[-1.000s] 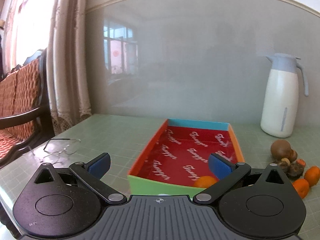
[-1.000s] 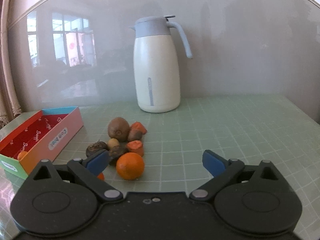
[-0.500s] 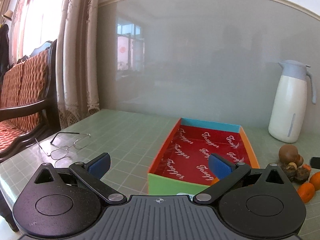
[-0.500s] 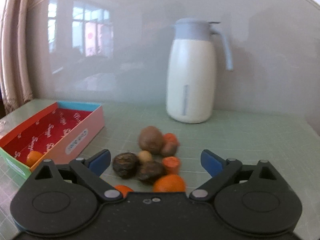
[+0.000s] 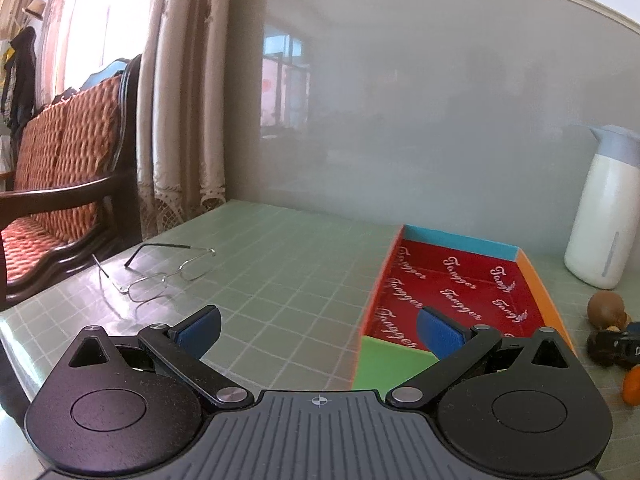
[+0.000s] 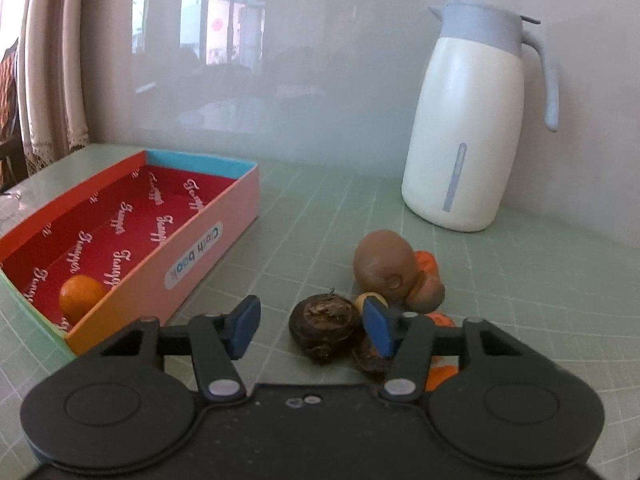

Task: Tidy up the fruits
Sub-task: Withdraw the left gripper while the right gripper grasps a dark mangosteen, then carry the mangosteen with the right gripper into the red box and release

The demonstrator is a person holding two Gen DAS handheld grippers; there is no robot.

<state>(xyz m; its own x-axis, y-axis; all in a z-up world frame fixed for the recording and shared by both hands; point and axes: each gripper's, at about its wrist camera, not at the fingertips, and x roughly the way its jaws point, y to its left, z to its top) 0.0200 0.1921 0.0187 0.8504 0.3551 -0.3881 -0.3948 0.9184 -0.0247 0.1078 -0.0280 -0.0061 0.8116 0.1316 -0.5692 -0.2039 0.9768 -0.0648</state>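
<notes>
Right wrist risk: we are closing the right gripper (image 6: 308, 326) around the dark wrinkled round fruit (image 6: 326, 326), not yet pinching.
Cause: crowded fruits beside it are likely shifting.
Left claw: left gripper (image 5: 318, 330) wide, empty.

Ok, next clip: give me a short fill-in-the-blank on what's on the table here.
1. The only fruit inside the box is an ____.
2. The jug has a white body and a pale ____ top.
3. On the table, left of the box, lies a pair of ____.
4. The right gripper is closing around a ____ wrinkled fruit.

Missing words: orange; blue; glasses; dark
</notes>
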